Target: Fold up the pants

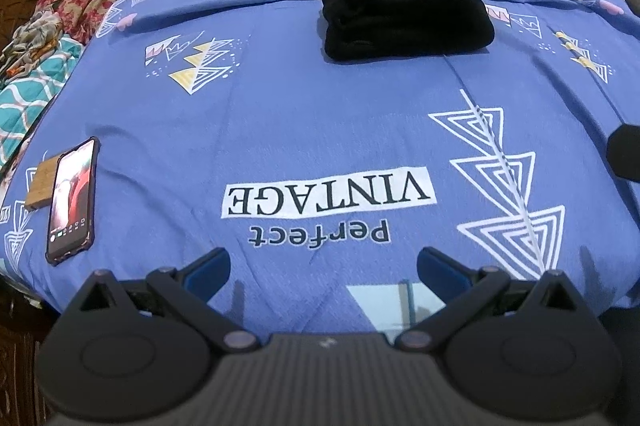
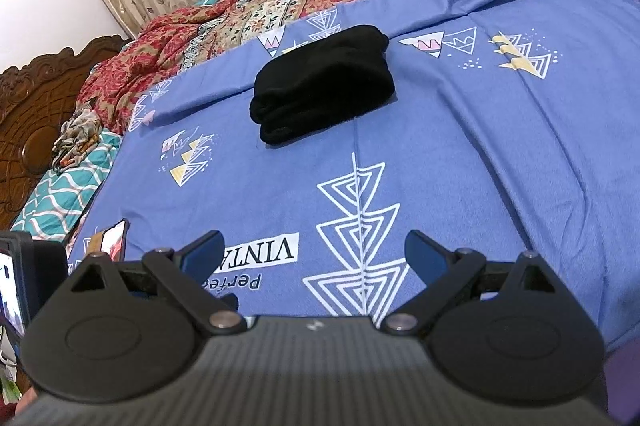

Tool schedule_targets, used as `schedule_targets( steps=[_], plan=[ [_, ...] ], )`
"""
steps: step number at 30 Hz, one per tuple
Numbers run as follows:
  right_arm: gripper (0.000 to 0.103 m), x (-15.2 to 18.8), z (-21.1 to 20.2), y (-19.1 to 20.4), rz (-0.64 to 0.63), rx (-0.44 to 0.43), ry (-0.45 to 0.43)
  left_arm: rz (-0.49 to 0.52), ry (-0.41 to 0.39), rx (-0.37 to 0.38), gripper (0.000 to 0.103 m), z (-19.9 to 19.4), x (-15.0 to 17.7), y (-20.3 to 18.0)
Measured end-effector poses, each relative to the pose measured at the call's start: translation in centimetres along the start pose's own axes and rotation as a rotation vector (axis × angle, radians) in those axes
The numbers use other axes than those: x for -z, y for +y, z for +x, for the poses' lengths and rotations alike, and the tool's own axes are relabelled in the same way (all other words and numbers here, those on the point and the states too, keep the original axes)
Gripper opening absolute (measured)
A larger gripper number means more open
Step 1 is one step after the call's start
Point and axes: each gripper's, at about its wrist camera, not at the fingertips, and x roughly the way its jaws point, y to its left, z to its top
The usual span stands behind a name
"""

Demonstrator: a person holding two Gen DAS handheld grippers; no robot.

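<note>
Black pants (image 1: 404, 12) lie folded into a thick compact bundle on the blue printed bedsheet (image 1: 280, 130), toward the far side of the bed. The right wrist view shows the same bundle (image 2: 324, 86) on the sheet (image 2: 460, 154). My left gripper (image 1: 323, 264) is open, well short of the pants, over the near edge of the sheet with nothing between its blue-padded fingers. My right gripper (image 2: 314, 250) is also open and empty, hovering near the bed's front edge, far from the bundle.
A phone (image 1: 72, 198) with a lit screen lies at the near left of the sheet beside a small cork-like block (image 1: 40, 186). Red patterned quilts (image 2: 256, 10) are heaped behind the pants. A carved wooden headboard (image 2: 28, 114) stands at left.
</note>
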Motion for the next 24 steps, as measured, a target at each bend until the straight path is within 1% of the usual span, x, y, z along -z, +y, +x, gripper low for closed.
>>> schedule_targets(
  steps=[24],
  plan=[
    [0.098, -0.37, -0.03, 0.11, -0.027, 0.008, -0.01, -0.001, -0.003, -0.007, 0.103, -0.02, -0.29, 0.14]
  ],
)
